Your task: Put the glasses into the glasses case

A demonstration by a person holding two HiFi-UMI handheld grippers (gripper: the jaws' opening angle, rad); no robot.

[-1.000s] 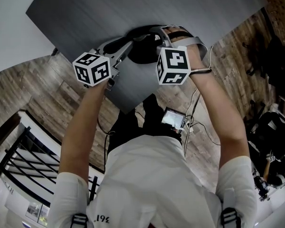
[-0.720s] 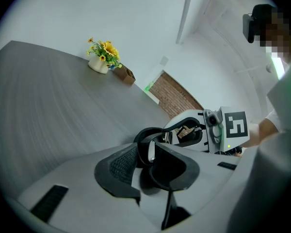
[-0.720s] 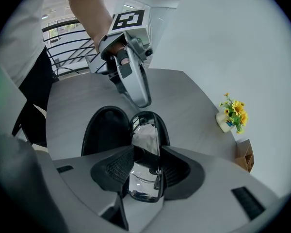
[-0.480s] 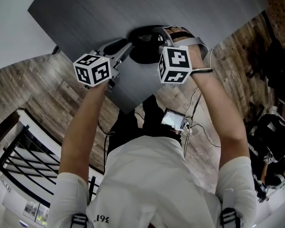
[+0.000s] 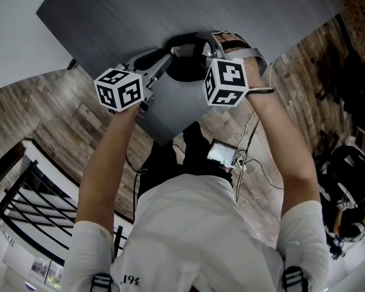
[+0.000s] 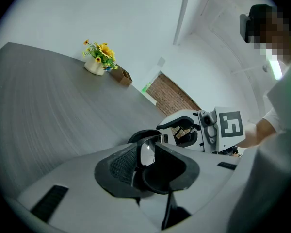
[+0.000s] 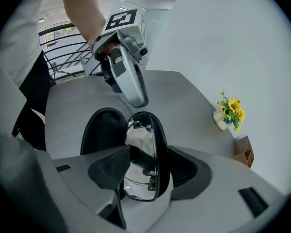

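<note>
On the grey table (image 5: 109, 17) lies an open black glasses case (image 5: 185, 66), and both grippers meet over it. The glasses (image 7: 144, 171), black-framed with shiny lenses, stand between the jaws of my right gripper (image 7: 148, 166); those jaws are opening, and a thin gap shows on the right side. The case's open lid (image 7: 103, 130) lies just left of the glasses. My left gripper (image 6: 150, 166) straddles the case's (image 6: 165, 171) end, with one lens (image 6: 145, 153) upright beside its left pad; it seems shut on the case. The right gripper (image 6: 184, 132) faces it.
A pot of yellow flowers (image 6: 99, 59) and a small brown box (image 6: 121, 75) stand at the table's far edge by the white wall. The case lies near the table's corner, close to my body. Below it are wooden floor, a small screen with cables (image 5: 222, 152) and a black railing (image 5: 24, 193).
The right gripper's marker cube has shifted slightly to the right. The left gripper and the case look unchanged.
</note>
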